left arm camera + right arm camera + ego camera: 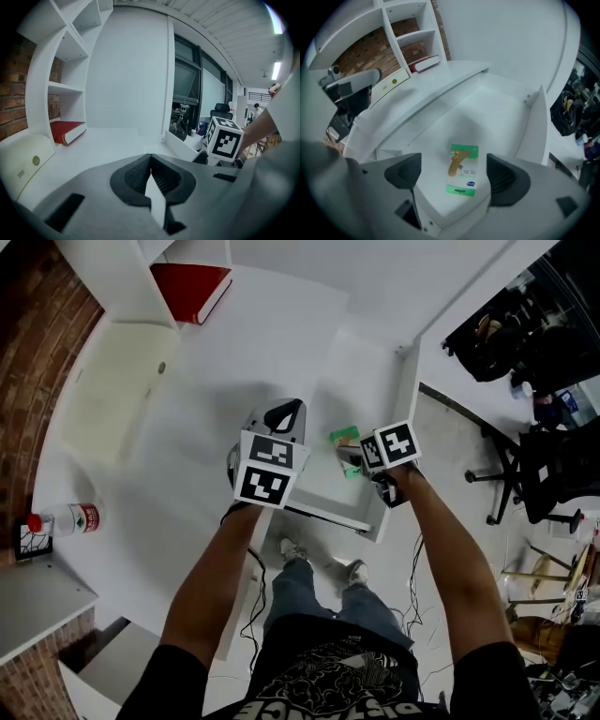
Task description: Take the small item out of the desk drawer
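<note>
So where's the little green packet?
The green packet lies flat on the open drawer floor, right of centre in the head view, under the open right gripper.

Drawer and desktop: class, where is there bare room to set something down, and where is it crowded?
Bare: the drawer floor between the green packet and its back wall; the desktop between the red book, the cream box and the drawer. Crowded: the drawer's front, where the open right gripper hangs over the packet.
</note>
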A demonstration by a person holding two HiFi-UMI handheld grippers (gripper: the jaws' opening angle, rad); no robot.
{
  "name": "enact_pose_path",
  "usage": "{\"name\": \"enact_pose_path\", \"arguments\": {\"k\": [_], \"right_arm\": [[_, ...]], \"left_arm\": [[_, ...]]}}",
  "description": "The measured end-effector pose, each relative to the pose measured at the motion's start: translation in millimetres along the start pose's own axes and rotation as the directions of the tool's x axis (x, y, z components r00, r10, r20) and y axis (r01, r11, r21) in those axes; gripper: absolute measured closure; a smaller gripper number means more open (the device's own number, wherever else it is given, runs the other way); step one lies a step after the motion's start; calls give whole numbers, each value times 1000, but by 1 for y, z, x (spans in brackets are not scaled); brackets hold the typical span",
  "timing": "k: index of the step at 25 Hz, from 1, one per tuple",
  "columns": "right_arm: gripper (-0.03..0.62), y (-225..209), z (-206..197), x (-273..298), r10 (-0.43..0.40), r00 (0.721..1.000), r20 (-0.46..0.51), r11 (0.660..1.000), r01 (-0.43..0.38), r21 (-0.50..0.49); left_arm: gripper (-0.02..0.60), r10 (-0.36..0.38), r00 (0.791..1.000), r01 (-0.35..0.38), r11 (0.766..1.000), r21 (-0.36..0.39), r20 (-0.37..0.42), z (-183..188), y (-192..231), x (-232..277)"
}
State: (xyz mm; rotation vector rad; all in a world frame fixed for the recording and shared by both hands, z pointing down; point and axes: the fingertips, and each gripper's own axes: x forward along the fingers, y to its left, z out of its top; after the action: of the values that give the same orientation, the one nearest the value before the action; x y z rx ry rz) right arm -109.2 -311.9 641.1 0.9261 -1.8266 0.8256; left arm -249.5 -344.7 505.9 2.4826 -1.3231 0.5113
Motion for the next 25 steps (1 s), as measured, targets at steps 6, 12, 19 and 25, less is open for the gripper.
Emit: {"name": "enact_pose_path", "arguments": {"k": [6, 12, 19, 25], "right_arm": [[154, -2, -2, 24, -9, 998, -68, 1000, 11, 21], [140, -8, -9, 47, -29, 989, -144, 999, 31, 14], [141, -18, -12, 67, -59, 982, -178, 998, 60, -2], [143, -27, -15, 75, -67, 978, -196, 998, 69, 7]], "left_arm": [[574, -22, 1000, 22, 1000, -8, -17, -5, 7, 13], [574, -35, 999, 35, 999, -7, -15, -3, 13, 27], [574, -43, 999, 43, 999, -5, 0, -1, 21, 36], [575, -40, 999, 40, 999, 16, 1, -2, 26, 44]]}}
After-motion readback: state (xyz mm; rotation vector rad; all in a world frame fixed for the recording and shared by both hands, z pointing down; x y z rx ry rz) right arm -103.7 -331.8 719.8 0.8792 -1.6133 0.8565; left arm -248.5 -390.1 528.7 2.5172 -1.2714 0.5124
